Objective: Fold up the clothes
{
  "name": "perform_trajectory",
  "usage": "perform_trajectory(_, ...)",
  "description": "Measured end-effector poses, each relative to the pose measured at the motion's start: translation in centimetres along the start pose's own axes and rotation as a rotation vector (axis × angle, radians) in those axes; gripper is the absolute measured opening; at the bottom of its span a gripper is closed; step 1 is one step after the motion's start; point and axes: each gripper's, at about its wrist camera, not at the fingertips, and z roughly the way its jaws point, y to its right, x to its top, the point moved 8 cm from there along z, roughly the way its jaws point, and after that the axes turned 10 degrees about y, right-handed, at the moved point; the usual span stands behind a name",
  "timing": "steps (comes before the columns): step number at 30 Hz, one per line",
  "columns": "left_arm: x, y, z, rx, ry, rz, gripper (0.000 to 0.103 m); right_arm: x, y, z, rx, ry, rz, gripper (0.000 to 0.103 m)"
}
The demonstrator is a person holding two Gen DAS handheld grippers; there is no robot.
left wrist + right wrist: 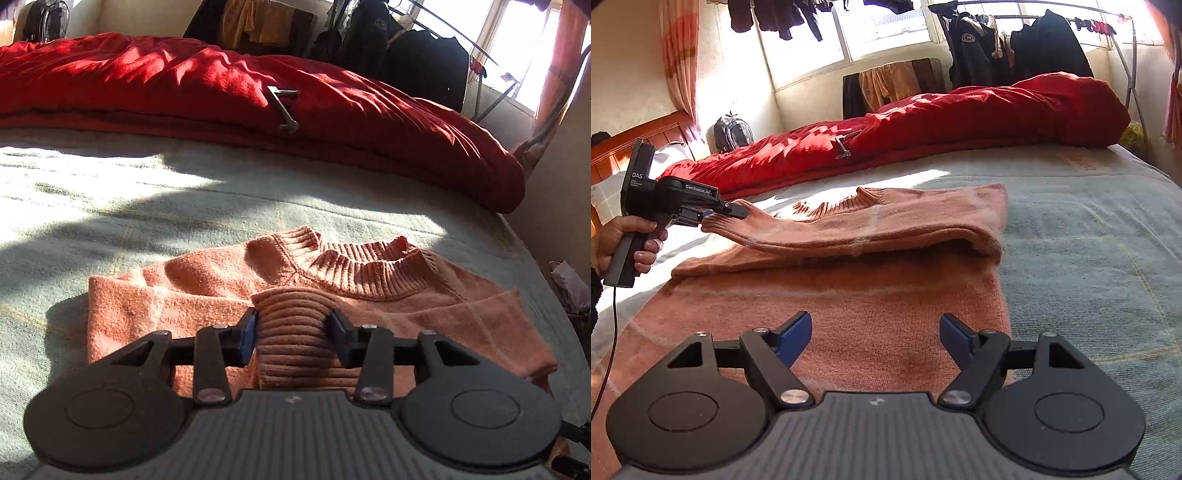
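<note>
A salmon-pink knit sweater (871,295) lies on the bed, its ribbed collar (369,273) toward the red quilt. My left gripper (293,328) is shut on the sweater's ribbed sleeve cuff (295,332) and holds it over the body of the sweater. The right wrist view shows that gripper (720,218) at the left, held by a hand, with the sleeve (849,232) stretched across the sweater. My right gripper (875,332) is open and empty, just above the sweater's lower part.
The bed has a pale blue-green cover (1089,240). A red quilt (258,92) with a small metal tool (282,107) on it lies along the far side. Clothes racks with dark garments (1015,44) stand by the windows. The bed's edge (535,266) drops off on the right.
</note>
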Motion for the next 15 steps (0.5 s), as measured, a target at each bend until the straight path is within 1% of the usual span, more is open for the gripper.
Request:
perform_trajectory(1,-0.2,-0.9,0.2,0.056,-0.005,0.006,0.043,0.1,0.0,-0.1,0.001,0.003,0.0,0.08)
perform_trajectory(2,-0.3,-1.6,0.2,0.093,-0.011,0.003,0.044,0.2,0.0,-0.2,0.002,0.006,-0.001,0.08)
perform_trajectory(3,-0.4,-2.0,0.0,0.102,-0.019,-0.013,0.044,0.4,0.0,-0.3,0.002,0.009,-0.003,0.08)
perform_trajectory(4,-0.5,-2.0,-0.3,0.091,-0.024,-0.027,0.044,0.5,0.1,-0.4,0.002,0.013,-0.006,0.08)
perform_trajectory(6,-0.5,-0.2,-1.1,0.038,-0.028,-0.005,0.047,0.7,0.3,-0.6,-0.002,0.022,-0.002,0.08)
perform_trajectory(7,-0.5,1.1,-1.5,0.017,-0.028,0.023,0.051,0.8,0.4,-0.6,-0.003,0.023,0.003,0.08)
perform_trajectory(8,-0.5,2.7,-1.9,-0.007,-0.027,0.055,0.052,0.8,0.5,-0.6,-0.002,0.023,0.01,0.08)
perform_trajectory(11,-0.8,8.4,-2.6,-0.141,-0.037,0.114,0.058,1.0,0.8,-0.7,-0.004,0.024,0.017,0.08)
perform_trajectory(12,-1.1,10.5,-2.6,-0.191,-0.052,0.124,0.059,1.0,0.8,-0.8,-0.005,0.025,0.015,0.08)
perform_trajectory(13,-1.8,13.0,-2.7,-0.253,-0.075,0.133,0.059,1.1,0.9,-0.9,-0.011,0.029,0.008,0.08)
perform_trajectory(15,-3.1,16.9,-2.9,-0.339,-0.099,0.155,0.059,1.4,1.2,-1.2,-0.029,0.039,-0.01,0.08)
